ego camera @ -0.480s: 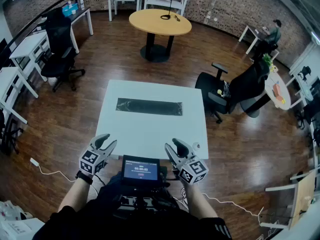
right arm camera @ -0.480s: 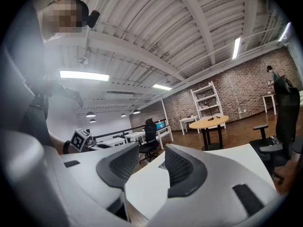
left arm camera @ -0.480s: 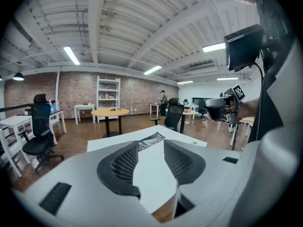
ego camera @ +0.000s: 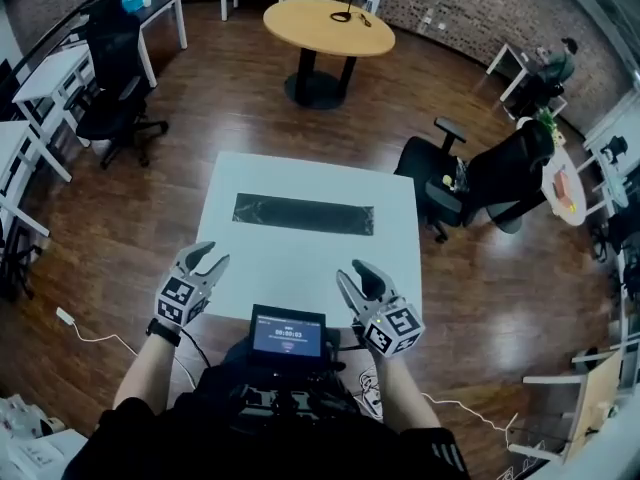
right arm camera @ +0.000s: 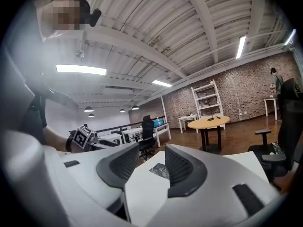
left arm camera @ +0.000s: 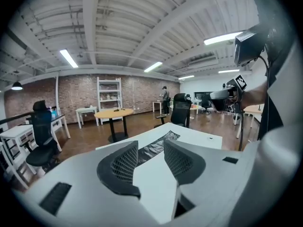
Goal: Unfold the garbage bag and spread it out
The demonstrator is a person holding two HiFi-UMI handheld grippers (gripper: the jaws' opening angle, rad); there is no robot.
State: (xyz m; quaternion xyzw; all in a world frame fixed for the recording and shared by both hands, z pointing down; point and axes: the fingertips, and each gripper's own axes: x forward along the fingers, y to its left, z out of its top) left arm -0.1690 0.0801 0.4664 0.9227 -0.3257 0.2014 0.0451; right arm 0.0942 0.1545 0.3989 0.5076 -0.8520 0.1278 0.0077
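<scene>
Head view: folded black garbage bag (ego camera: 303, 214) lies flat, long strip across middle of white table (ego camera: 250, 268); left gripper (ego camera: 207, 258) and right gripper (ego camera: 354, 272) hover at near edge, both well apart from bag.
Left gripper view: jaws parted, gripping nothing; bag seen on table beyond gap.
Right gripper view: jaws parted, empty; bag lies farther off.

Person in black with two pale grey claws
Black top (ego camera: 200, 438). A blue-lit screen (ego camera: 288, 334) sits on a black chest rig (ego camera: 285, 398). The left claw (ego camera: 210, 255) and right claw (ego camera: 353, 270) flank the screen, each with black mesh pads (left arm camera: 124, 162) and a checkered marker cube (ego camera: 177, 301).
</scene>
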